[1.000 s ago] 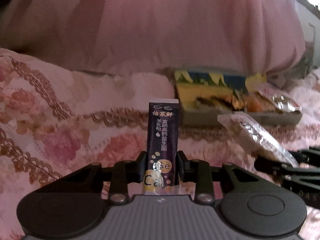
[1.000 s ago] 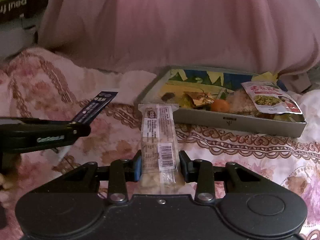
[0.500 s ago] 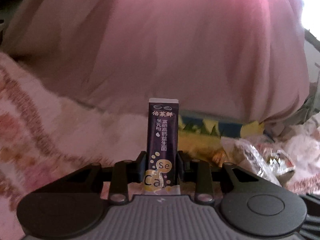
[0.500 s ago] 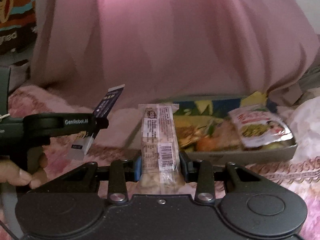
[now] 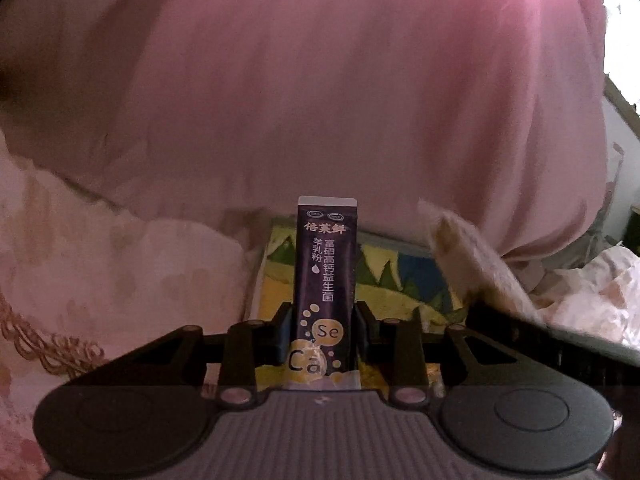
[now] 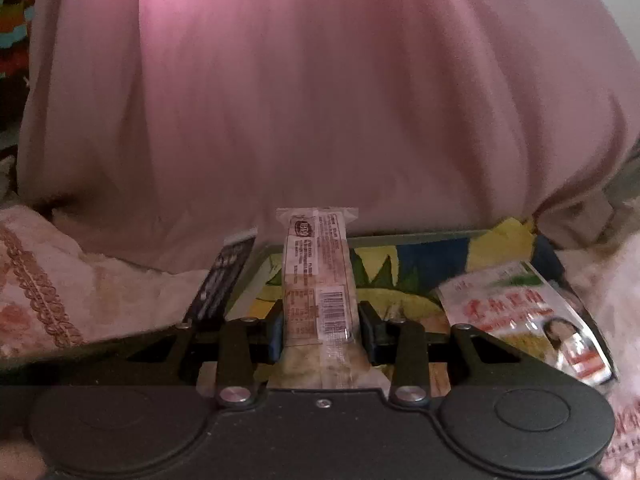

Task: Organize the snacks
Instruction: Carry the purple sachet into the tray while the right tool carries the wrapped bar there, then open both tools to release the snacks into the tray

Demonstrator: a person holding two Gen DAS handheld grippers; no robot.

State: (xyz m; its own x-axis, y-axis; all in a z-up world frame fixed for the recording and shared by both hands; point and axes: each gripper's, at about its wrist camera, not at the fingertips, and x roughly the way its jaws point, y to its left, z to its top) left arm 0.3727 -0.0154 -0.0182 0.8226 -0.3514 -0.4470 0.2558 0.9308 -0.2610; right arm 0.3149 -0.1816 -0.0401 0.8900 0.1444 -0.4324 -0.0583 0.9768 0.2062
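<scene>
**Both grippers loaded, poised over the snack tray**

Left gripper (image 5: 322, 330): jaws clamped on a dark purple stick sachet (image 5: 326, 284), gripped near its lower end. Sachet stands upright between the fingers, white seal strip at top, Chinese lettering down the face, yellow "Se" and "Ca" bubbles at the bottom. Behind it, far side, lies the printed tray (image 5: 400, 276), its floor showing yellow, green and blue shapes. The sachet's upper half overlaps the tray's far left area in this view; whether it is over the tray or short of it I cannot tell.

Right gripper (image 6: 320, 326): jaws pressed together on a clear-wrapped snack bar (image 6: 318, 276), held near its middle, long axis pointing away. Barcode and white label panels face up; pale contents show through the wrapper near the gripper body. The bar's far end reaches across the tray's near left part in this view.

From the right wrist view, the purple sachet shows as a dark tilted strip just left of the bar, at the tray's left edge. A white-and-red snack pouch (image 6: 532, 316) lies in the right part of the tray, leaning on its right wall.

Tray sits on a pink floral bedspread (image 6: 44, 292) with gold braid trim. A large pink quilt (image 6: 320, 100) fills the far background in both views.
</scene>
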